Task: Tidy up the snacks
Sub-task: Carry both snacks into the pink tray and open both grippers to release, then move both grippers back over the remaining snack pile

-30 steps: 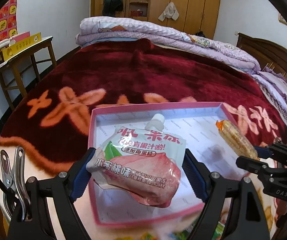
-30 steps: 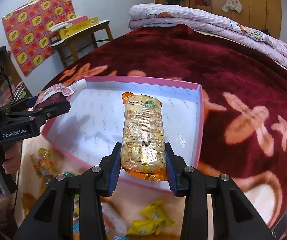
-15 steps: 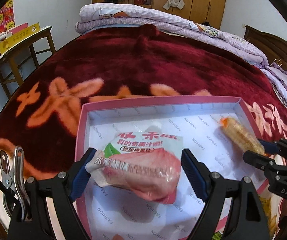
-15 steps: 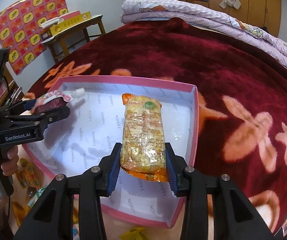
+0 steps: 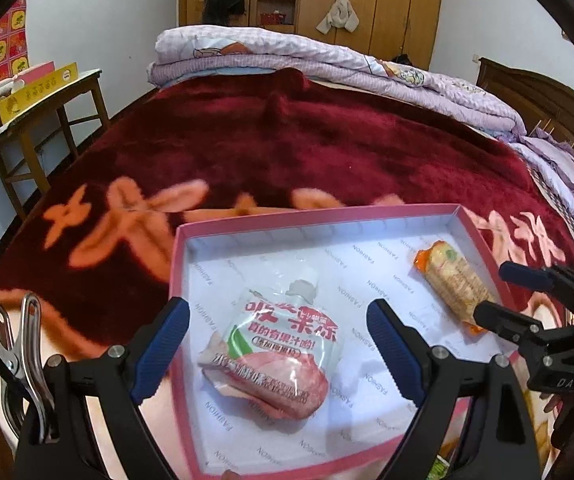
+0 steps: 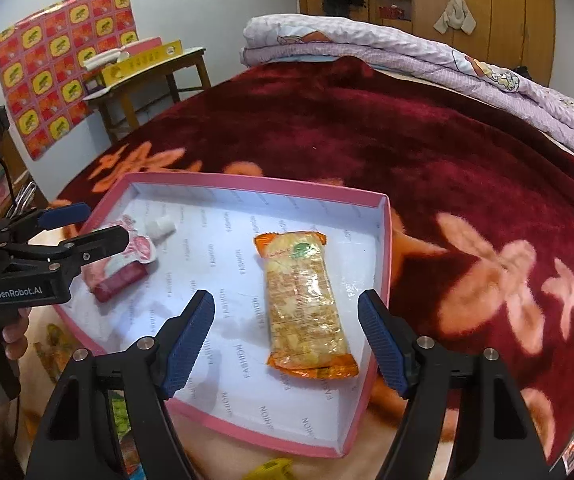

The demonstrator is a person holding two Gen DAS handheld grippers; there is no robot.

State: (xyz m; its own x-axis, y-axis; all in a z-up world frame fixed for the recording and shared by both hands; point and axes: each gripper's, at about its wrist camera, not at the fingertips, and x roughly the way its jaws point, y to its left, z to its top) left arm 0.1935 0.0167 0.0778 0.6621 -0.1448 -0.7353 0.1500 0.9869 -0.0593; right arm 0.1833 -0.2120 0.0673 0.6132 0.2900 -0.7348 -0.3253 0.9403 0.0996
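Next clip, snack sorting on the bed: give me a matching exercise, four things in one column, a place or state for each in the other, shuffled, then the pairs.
Things:
1. pink peach jelly pouch with white cap
2. orange-wrapped cracker pack
3. shallow pink cardboard box
4. yellow carton

Places or states:
A. on the wooden side table
B. lying in the box's left half
C. resting on the red floral blanket
D. lying in the box's right half, near its wall

Pairs: 1-B, 2-D, 3-C, 4-A
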